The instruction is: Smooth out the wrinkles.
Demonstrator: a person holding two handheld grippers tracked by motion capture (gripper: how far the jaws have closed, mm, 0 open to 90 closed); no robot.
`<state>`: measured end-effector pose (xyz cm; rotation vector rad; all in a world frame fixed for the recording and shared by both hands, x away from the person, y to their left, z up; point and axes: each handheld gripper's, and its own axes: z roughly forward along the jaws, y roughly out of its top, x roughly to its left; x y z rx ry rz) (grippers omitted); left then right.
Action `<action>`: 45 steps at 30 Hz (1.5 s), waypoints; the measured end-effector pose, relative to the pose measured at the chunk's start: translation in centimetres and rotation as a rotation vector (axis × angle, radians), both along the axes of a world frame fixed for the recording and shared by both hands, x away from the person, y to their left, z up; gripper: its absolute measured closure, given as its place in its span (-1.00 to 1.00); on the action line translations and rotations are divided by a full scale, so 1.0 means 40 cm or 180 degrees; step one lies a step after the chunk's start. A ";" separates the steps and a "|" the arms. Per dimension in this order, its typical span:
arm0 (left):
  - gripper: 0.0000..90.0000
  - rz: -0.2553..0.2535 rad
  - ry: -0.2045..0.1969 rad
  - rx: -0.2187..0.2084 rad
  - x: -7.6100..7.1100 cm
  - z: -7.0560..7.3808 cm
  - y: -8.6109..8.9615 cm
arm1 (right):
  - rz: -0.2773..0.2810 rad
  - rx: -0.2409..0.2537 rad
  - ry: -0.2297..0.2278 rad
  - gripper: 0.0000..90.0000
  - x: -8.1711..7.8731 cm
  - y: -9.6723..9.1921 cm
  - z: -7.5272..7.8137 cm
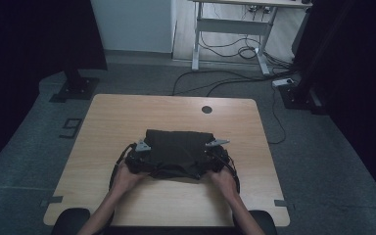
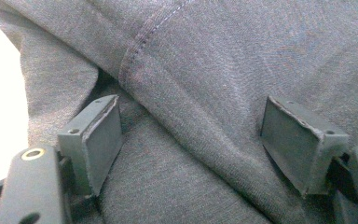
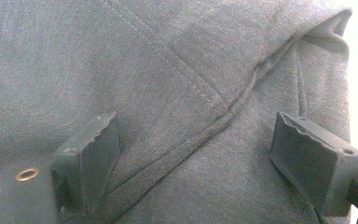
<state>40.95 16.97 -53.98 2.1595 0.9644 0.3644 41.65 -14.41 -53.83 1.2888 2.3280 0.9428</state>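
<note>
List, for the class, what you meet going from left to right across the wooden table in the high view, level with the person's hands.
Bare light wooden table → left black two-jaw gripper → dark grey folded fabric garment → right black two-jaw gripper → bare table again.

Dim room: grey carpet, white desk, floor cables.

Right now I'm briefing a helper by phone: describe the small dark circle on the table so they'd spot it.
Start at the wooden table. Beyond the folded dark garment lying between both hands, near the far edge, sits a round black hole. It is the tabletop's lone circular mark.
</note>
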 end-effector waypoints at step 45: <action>-0.64 0.0102 -0.0157 -0.0032 0.115 0.093 0.008 | 0.0119 0.0101 -0.0242 -0.66 0.122 0.024 0.087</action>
